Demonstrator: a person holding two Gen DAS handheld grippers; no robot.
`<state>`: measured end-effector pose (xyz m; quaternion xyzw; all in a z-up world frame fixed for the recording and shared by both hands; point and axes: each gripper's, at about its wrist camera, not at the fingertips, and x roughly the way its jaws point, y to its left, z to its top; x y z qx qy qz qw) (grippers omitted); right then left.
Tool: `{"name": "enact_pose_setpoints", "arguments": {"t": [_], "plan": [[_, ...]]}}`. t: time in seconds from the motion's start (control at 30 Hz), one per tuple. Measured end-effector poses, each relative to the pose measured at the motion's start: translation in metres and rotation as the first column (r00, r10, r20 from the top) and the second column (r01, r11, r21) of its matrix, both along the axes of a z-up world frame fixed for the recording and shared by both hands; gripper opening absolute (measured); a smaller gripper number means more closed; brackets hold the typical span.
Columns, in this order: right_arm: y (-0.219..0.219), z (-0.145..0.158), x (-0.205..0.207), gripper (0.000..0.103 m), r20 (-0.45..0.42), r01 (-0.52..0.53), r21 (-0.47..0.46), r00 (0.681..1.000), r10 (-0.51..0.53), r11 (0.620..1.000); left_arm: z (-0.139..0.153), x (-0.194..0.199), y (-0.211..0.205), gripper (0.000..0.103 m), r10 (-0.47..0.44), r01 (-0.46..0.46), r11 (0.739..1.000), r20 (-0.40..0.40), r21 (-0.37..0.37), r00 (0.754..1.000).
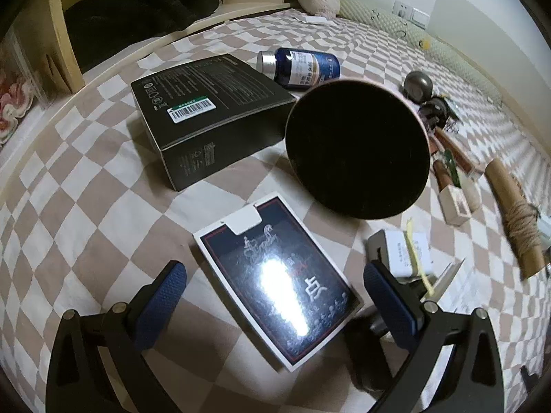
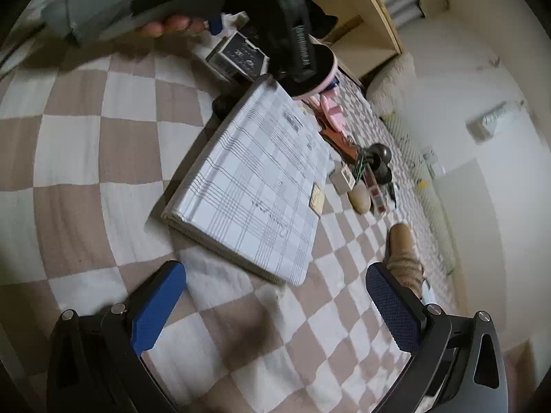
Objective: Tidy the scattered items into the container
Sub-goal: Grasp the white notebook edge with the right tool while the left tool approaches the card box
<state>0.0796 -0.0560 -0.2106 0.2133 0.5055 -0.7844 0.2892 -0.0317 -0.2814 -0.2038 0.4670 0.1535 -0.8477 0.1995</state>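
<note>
A round pink-rimmed container (image 1: 358, 148) lies on its side on the checkered bed sheet, its dark mouth facing me. A dark card box with a white border (image 1: 251, 241) lies flat on the sheet in front of it. My left gripper (image 1: 275, 272) is open, hovering with one finger on each side of the card box and not touching it. My right gripper (image 2: 275, 270) is open and holds nothing, just short of a plaid notebook (image 2: 261, 186) on the sheet. A person's hand (image 2: 165, 27) holds the left tool at the top of the right wrist view, beside the container's pink rim (image 2: 330, 69).
A black carton (image 1: 206, 110) and a blue bottle (image 1: 299, 65) lie behind the card box. To the right are a small white box (image 1: 409, 247), a twine spool (image 1: 516, 213), dark round knobs (image 1: 418, 84) and small cartons. A wooden shelf (image 1: 62, 34) stands at the bed's edge.
</note>
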Motion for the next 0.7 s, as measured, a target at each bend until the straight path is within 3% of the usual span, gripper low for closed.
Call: {"name": "enact_pose_setpoints", "arguments": {"t": [0.23, 0.7], "plan": [[-0.013, -0.010, 0.009, 0.103, -0.125, -0.050, 0.065, 0.991, 0.057, 0.997, 0.008, 0.004, -0.008, 0.103, 0.031, -0.029, 0.998, -0.043, 0.057, 0.999], [-0.028, -0.011, 0.007, 0.100, -0.234, -0.042, 0.018, 0.971, 0.045, 0.999, 0.012, 0.007, -0.008, 0.103, 0.031, -0.029, 0.999, -0.048, 0.044, 0.998]]}}
